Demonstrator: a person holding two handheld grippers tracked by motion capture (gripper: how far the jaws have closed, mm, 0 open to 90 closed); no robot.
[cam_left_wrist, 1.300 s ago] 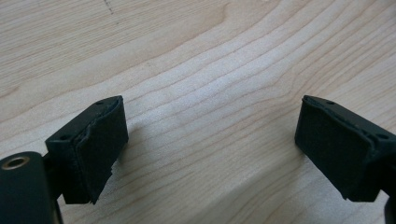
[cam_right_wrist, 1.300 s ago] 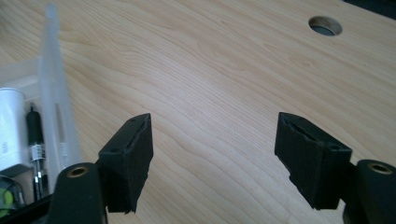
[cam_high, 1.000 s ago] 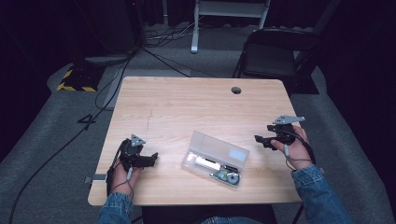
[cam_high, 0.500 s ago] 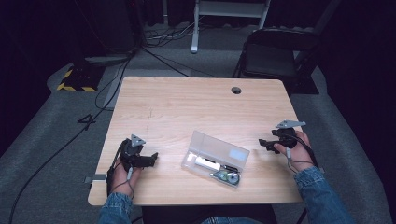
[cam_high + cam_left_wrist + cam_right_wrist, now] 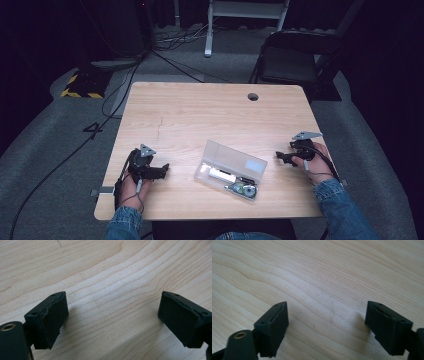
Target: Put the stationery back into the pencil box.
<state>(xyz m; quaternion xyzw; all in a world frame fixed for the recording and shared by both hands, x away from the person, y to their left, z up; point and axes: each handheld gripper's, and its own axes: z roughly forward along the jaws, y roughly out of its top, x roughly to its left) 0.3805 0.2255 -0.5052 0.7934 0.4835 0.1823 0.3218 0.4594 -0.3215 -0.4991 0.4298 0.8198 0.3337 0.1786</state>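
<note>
Both fingers of your left gripper (image 5: 159, 170) and right gripper (image 5: 280, 158) are spread, holding nothing, resting on the table (image 5: 200, 110). Between them, near you, lies the clear case (image 5: 231, 170). Next, I think, you reach inward.

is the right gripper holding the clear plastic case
No, in the high view the right gripper sits apart from the clear plastic case, and its jaws stand open over bare wooden table.

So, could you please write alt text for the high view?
A clear case lies on a wooden table, untouched, between a person's two hand-held tools. The left tool and right tool rest low at either side, both pointing inward at it.
</note>
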